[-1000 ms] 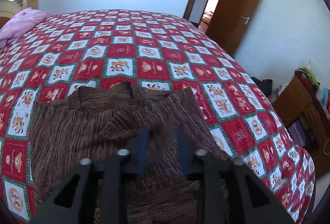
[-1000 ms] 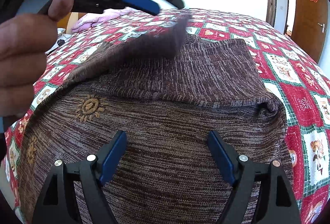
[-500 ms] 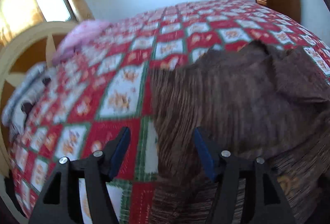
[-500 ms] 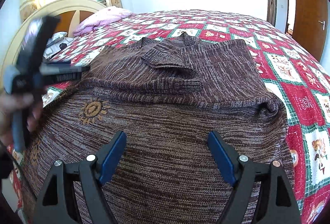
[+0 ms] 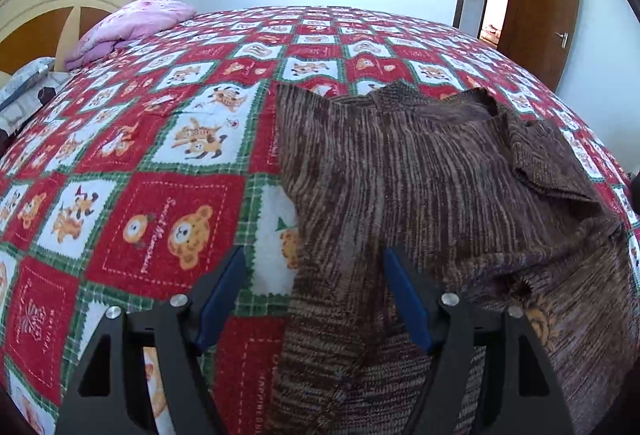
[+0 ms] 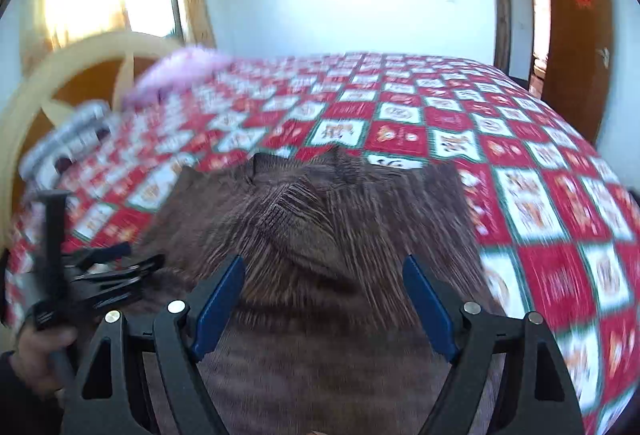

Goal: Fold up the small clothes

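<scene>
Straddling the left edge of the brown sweater, the left gripper has its fingers spread, empty — cloth runs from lower centre to upper right across the bed, collar farthest. Nearer that edge, it looks best placed to lift it. Blurred, the right view adds the right gripper, spread over the sweater's middle — and shows the left tool at frame left.

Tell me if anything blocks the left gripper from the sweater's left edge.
Nothing visible does. The left gripper is open right at the brown sweater, its fingers straddling the edge; only the bedspread lies beside it.
</scene>
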